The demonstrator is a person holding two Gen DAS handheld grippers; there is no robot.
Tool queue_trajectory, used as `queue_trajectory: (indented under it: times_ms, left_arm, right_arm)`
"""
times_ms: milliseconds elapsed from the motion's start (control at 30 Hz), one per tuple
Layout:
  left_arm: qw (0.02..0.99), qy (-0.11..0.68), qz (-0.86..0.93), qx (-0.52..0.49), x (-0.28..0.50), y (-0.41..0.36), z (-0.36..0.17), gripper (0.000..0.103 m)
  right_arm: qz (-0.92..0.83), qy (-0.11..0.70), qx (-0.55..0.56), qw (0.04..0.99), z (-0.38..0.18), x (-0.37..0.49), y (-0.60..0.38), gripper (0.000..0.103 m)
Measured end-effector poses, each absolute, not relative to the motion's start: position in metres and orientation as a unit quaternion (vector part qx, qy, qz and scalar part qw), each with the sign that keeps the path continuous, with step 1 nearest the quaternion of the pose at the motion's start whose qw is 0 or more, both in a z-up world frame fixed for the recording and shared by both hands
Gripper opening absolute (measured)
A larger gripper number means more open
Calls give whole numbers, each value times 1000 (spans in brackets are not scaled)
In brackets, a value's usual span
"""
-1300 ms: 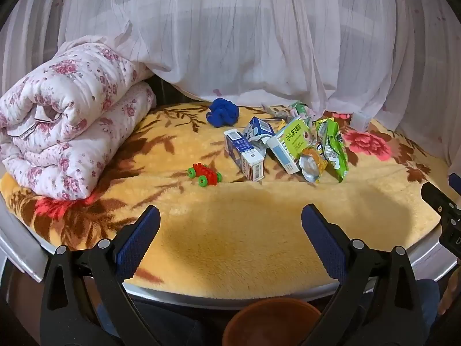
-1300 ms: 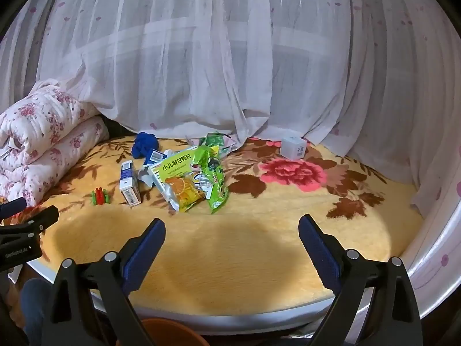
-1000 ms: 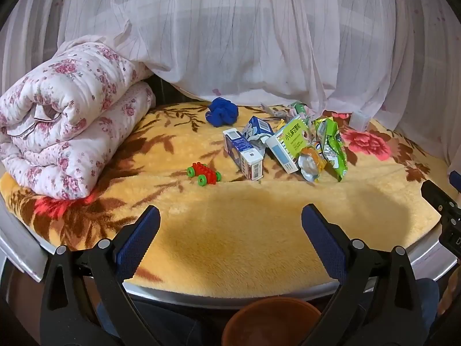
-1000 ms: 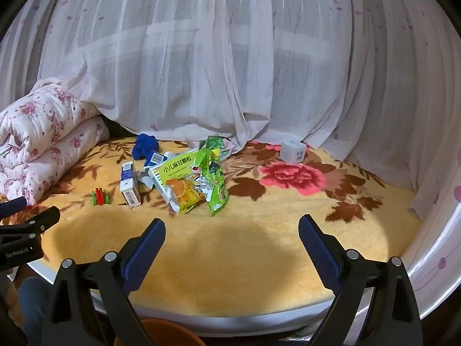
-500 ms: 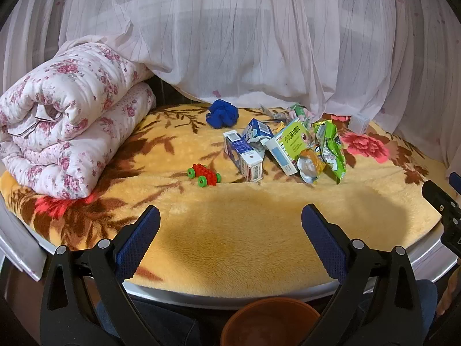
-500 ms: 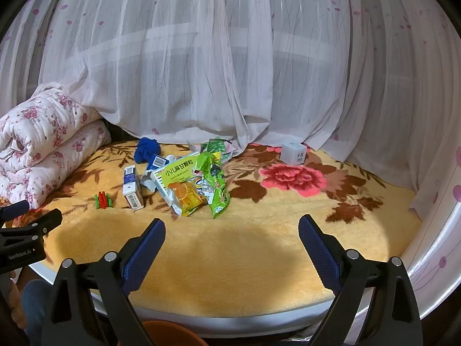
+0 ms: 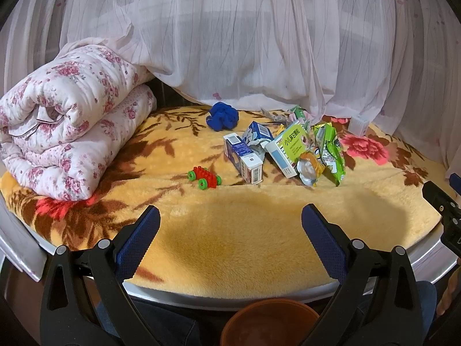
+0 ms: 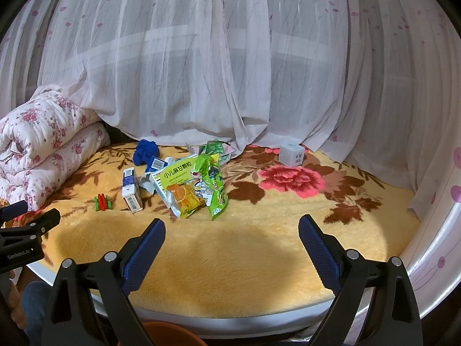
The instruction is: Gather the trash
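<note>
- Hovering over the near edge of the bed, the left gripper (image 7: pixel 230 229) is holding its blue-padded fingers (image 7: pixel 137 240) wide apart with nothing between them
- The right gripper (image 8: pixel 232 242) is likewise standing spread, its fingers (image 8: pixel 319 252) empty above the yellow blanket (image 8: pixel 230 248)
- A brown bin (image 7: pixel 272 327) is sitting at 6 o'clock below the left gripper, just under the bed's silver rim (image 7: pixel 201 298)
- The trash pile is lying well ahead on the blanket, at about 12 to 1 o'clock from the left gripper and 11 o'clock from the right one
- In that pile a blue-and-white carton (image 7: pixel 243 158) is lying at the left end, with a crumpled carton (image 7: pixel 258 135) just behind it
- A green-and-white medicine box (image 8: pixel 173 180) is leaning against an orange snack pouch (image 8: pixel 185 197), and a green wrapper (image 8: pixel 213 186) is touching the pouch at its 3 o'clock side
- More crumpled wrappers (image 8: pixel 217 150) are showing at 12 o'clock behind the pile
- A red toy car (image 7: pixel 205 177) with green wheels is resting at 9 o'clock of the carton, apart from it
- A blue cloth ball (image 7: pixel 222 119) is sitting farther back, near the sheer curtain (image 7: pixel 245 43)
- A small white cube (image 8: pixel 291 154) is standing at 3 o'clock of the pile, well apart
- A rolled floral quilt (image 7: pixel 66 121) is filling the 10 o'clock side
</note>
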State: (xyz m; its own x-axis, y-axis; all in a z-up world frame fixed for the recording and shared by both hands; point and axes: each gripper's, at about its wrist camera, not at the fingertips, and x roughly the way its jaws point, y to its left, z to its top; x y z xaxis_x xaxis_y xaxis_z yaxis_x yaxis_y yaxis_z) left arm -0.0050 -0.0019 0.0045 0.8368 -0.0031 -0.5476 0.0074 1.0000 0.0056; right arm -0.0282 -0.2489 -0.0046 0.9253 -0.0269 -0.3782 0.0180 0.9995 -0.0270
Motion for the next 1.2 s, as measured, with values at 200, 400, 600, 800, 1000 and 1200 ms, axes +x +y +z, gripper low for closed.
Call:
queue_trajectory:
  times_ms: [200,400,600,800,1000,1200]
  left_arm:
    - [959,285,-3,4,-5,-2,4,96]
    - [959,284,-2,3,-5,-2,4,96]
    - [959,284,-2,3,-6,-3,6,96]
    - [959,284,-3,2,-6,-3,6,96]
    - [959,284,-3,3,-6,-3,6,96]
    - [959,284,-2,2,-7,-4,8,96]
  right_arm:
    - [-12,192,-12,981,-4,-29,-249,92]
    - [-12,192,-11,981,-5,-28,-249,92]
    - [-12,192,-11,981,-5,-28,-248,92]
    - [-11,192,-11,981,-4,-28,-248,92]
    - [-12,192,-11,981,-3,-30,-248,92]
    - [-11,193,-12,981,-3,-29,-248,92]
